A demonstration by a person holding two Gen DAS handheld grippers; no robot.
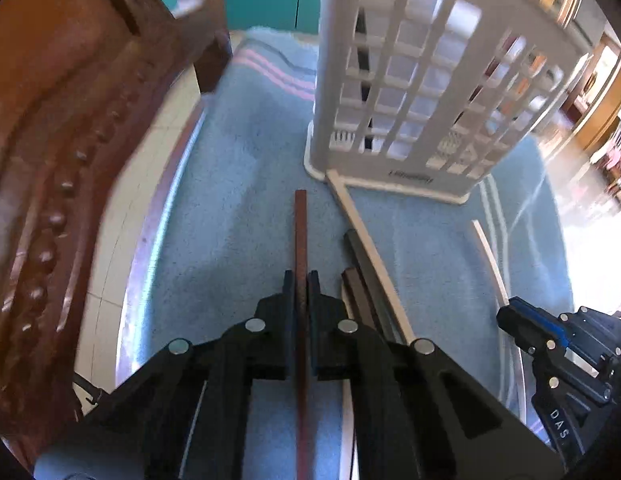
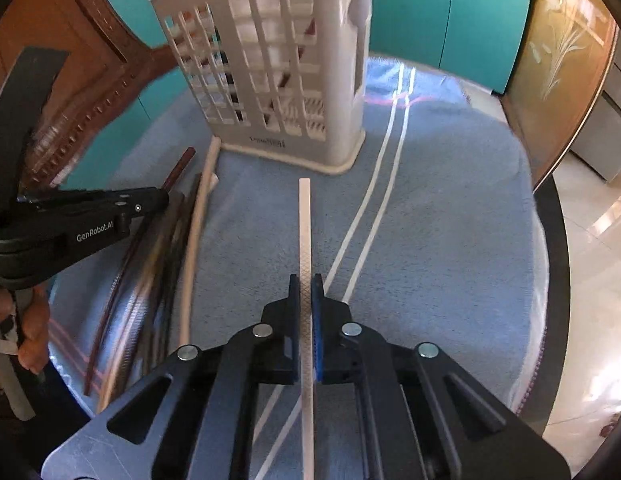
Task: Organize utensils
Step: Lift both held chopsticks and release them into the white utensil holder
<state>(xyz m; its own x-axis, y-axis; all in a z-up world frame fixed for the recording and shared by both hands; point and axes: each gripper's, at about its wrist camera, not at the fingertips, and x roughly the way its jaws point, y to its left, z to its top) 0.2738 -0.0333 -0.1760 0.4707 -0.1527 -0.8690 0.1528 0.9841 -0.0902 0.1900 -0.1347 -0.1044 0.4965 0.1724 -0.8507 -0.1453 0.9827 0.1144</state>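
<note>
- Blue towel (image 2: 450, 208) covers the round table, with teal cabinets (image 2: 450, 20) behind and a carved wooden chair (image 1: 50, 160) close on the left.
- White slotted utensil basket (image 1: 422, 80) stands upright ahead; loose chopsticks (image 2: 166, 248) lie bundled before it.
- Left gripper (image 1: 301, 280) is clamped on a reddish-brown chopstick (image 1: 301, 232) pointing at the basket.
- Right gripper (image 2: 305, 284) pinches a white chopstick (image 2: 305, 224), level above the towel.

Brown chopstick (image 1: 301, 232) & white chopstick (image 2: 304, 220) raised; rest by caddy (image 1: 422, 80).
</note>
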